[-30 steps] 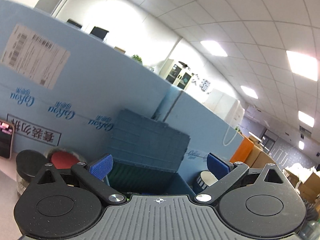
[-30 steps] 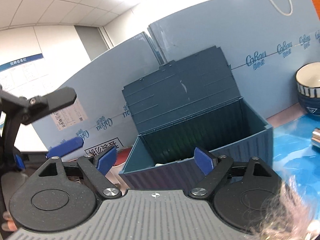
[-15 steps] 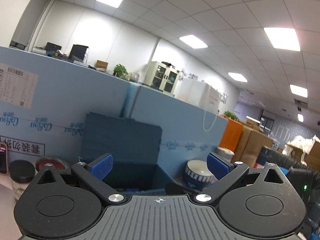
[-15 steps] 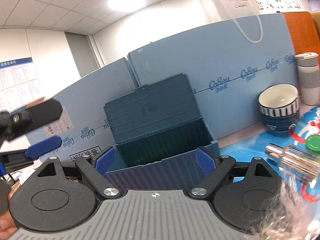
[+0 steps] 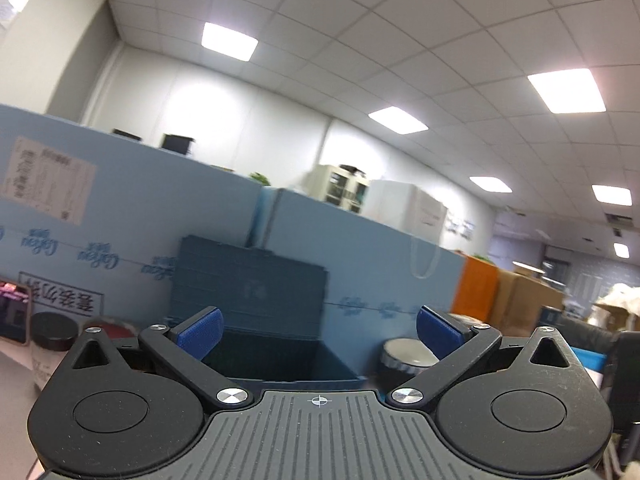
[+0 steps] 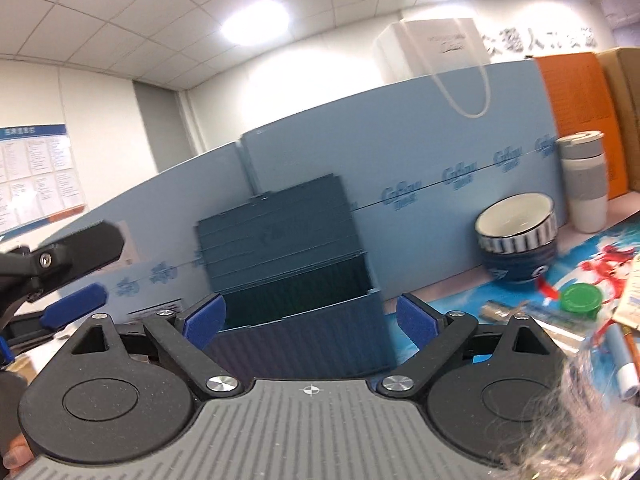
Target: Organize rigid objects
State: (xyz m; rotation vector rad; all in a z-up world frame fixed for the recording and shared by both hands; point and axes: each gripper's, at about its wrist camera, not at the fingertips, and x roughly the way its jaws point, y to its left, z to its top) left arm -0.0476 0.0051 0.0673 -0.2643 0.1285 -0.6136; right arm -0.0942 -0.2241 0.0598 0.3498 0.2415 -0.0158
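Both handheld grippers faced a dark blue storage box [image 6: 304, 304] whose lid stood raised against a light blue partition [image 6: 420, 160]. The right gripper [image 6: 310, 322] had its blue pads spreading wider with nothing between them, while the left gripper [image 5: 318, 332] also stood wide apart and empty. To the right of the box on a printed mat [image 6: 600, 256] sat a striped bowl [image 6: 516, 236], a grey-banded tumbler [image 6: 586, 184], a green cap [image 6: 580, 298] and a small metal cylinder [image 6: 498, 310].

Right tool [image 6: 310, 318] opening, empty, facing open blue box [image 6: 298, 312]; bowl [image 6: 518, 246], green cap [image 6: 581, 298] at right.
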